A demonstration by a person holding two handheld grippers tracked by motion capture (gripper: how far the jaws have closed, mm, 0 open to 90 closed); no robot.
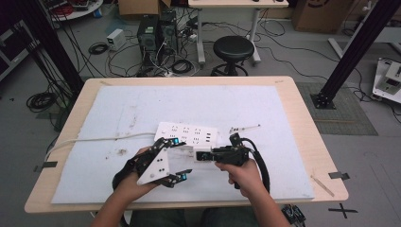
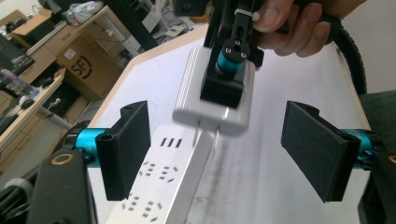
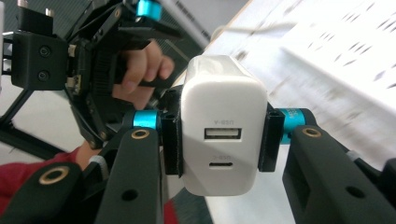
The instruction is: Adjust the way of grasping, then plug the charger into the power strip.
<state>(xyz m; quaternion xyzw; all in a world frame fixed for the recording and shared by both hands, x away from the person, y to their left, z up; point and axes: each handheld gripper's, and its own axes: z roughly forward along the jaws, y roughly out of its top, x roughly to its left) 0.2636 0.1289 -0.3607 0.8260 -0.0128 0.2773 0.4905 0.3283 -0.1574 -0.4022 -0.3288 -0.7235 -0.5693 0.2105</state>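
- The white charger (image 3: 223, 140) is clamped between the pads of the right hand-held gripper (image 3: 223, 144), raised above the power strip (image 2: 163, 186).
- The left hand-held gripper (image 2: 224, 154) stands released just beside it.
- Judged light, rigid and smooth-shelled: grip the flat sides, keeping clear of the prongs (image 2: 208, 135).

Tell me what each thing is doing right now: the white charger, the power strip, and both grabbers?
White charger: held in the air, prongs out, not plugged in.
Power strip: lying flat on the white mat, sockets empty, cord trailing left.
Right gripper: shut on the charger's sides.
Left gripper: open, nothing between its pads.
Stool: standing past the table, nobody on it.
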